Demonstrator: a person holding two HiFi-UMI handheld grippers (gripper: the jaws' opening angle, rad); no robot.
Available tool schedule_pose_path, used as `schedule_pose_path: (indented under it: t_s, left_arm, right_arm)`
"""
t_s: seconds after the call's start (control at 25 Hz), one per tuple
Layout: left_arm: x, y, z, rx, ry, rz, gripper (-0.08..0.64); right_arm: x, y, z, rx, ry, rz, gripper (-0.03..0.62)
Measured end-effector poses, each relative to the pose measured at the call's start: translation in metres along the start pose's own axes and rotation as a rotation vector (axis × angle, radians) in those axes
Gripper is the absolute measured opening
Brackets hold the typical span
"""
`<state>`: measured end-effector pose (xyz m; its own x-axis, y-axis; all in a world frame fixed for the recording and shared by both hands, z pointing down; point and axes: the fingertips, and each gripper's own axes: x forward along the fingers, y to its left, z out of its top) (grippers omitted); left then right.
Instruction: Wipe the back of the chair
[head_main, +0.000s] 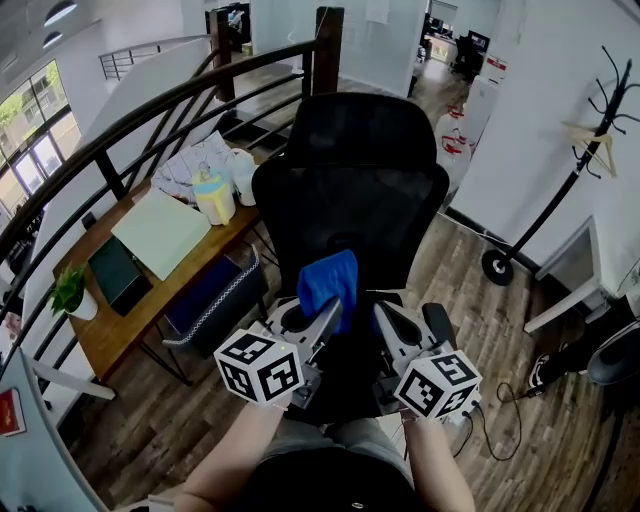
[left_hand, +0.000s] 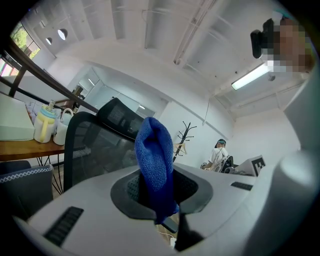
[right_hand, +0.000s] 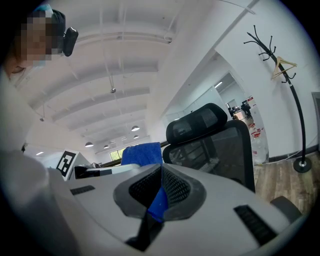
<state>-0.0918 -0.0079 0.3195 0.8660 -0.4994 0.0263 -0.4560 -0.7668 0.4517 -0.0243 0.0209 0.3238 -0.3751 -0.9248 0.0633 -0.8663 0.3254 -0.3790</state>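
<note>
Chair (head_main: 350, 200) beside cluttered desk (head_main: 110, 335) faces left gripper (head_main: 327, 312) pinching blue cloth (head_main: 328, 278), right gripper (head_main: 392, 322) closed.

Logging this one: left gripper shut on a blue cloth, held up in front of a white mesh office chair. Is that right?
Not quite: the chair is black, not white, as the head view shows. The rest stands: the left gripper is shut on the blue cloth, held up in front of that mesh office chair.
</note>
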Motion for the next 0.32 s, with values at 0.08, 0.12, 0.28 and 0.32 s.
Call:
schedule_pose_path:
  t_s: [0.08, 0.12, 0.28, 0.32]
  left_arm:
    - [-0.001, 0.000, 0.000, -0.007, -0.002, -0.003, 0.078]
    - [-0.002, 0.000, 0.000, -0.010, -0.002, -0.004, 0.078]
    - [-0.006, 0.001, -0.001, -0.011, 0.004, -0.008, 0.078]
    - [-0.007, 0.002, -0.001, -0.009, 0.005, -0.008, 0.078]
  right_arm:
    - [0.000, -0.001, -0.002, 0.000, 0.003, -0.008, 0.029]
    - [0.000, -0.001, -0.004, 0.000, 0.006, -0.012, 0.029]
    - [0.003, 0.001, -0.012, 0.008, 0.019, -0.021, 0.029]
    - [0.004, 0.002, -0.013, 0.010, 0.020, -0.021, 0.029]
